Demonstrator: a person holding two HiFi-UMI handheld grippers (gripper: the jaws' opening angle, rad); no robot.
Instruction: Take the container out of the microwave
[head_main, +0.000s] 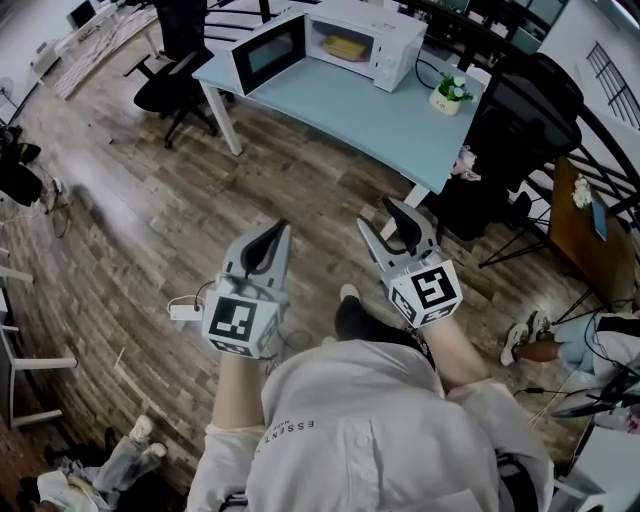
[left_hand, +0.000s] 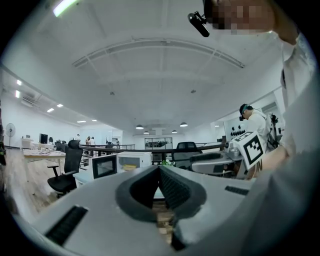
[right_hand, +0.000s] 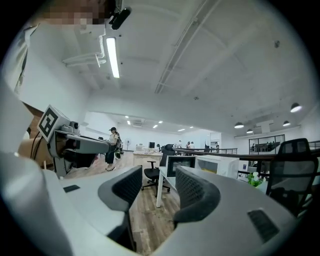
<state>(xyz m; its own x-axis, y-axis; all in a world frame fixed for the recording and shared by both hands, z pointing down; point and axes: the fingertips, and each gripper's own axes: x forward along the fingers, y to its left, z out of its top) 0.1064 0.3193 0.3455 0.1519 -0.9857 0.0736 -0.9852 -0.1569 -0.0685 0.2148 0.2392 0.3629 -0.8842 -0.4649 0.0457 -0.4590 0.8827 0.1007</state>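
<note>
Container, yellow, sits inside the microwave, whose door stands wide open, on the pale blue table. A plant stands just right of the microwave. Both tongs are held level over the wood floor, well apart from the table. The left gripper has its jaws pressed together, empty. The right gripper has its jaws spread, nothing between them.

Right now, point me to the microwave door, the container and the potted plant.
microwave door (head_main: 268, 50), head view, on its dark window.
container (head_main: 345, 47), head view, middle of its yellow top.
potted plant (head_main: 444, 102), head view, on its white pot.
</note>
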